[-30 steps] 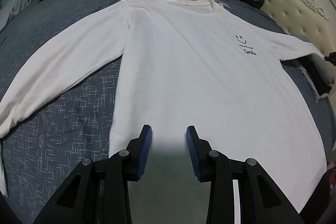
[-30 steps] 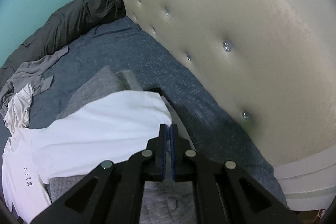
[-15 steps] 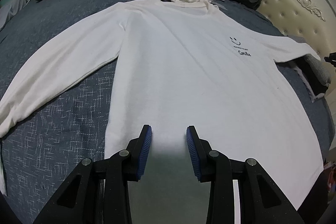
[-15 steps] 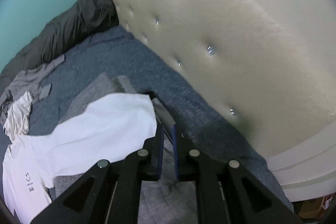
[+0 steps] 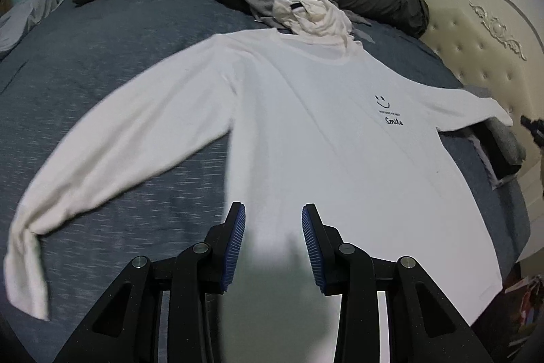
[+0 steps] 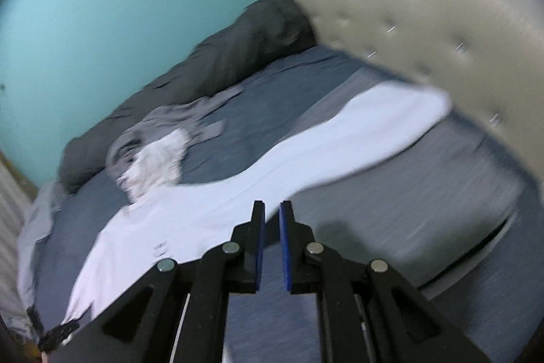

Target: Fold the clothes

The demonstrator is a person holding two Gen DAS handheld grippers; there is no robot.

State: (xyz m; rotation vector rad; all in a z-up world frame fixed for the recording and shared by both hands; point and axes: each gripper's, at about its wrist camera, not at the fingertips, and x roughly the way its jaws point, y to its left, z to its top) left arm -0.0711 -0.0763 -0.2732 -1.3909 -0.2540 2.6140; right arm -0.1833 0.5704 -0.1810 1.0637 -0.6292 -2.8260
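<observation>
The left tool hung with its jaws wide apart over the lower hem of the white long-sleeved shirt, which lay spread flat on the blue bed; the hem itself was hidden behind the tool. The right tool stood narrowly parted and empty above the shirt's right sleeve, in a heavily blurred view. A second earlier it was pressed shut near that cuff.

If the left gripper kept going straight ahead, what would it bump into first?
Most likely the white long-sleeved shirt spread flat on the blue bed cover. The open left gripper points along its lower body, though depth is hard to judge.
</observation>
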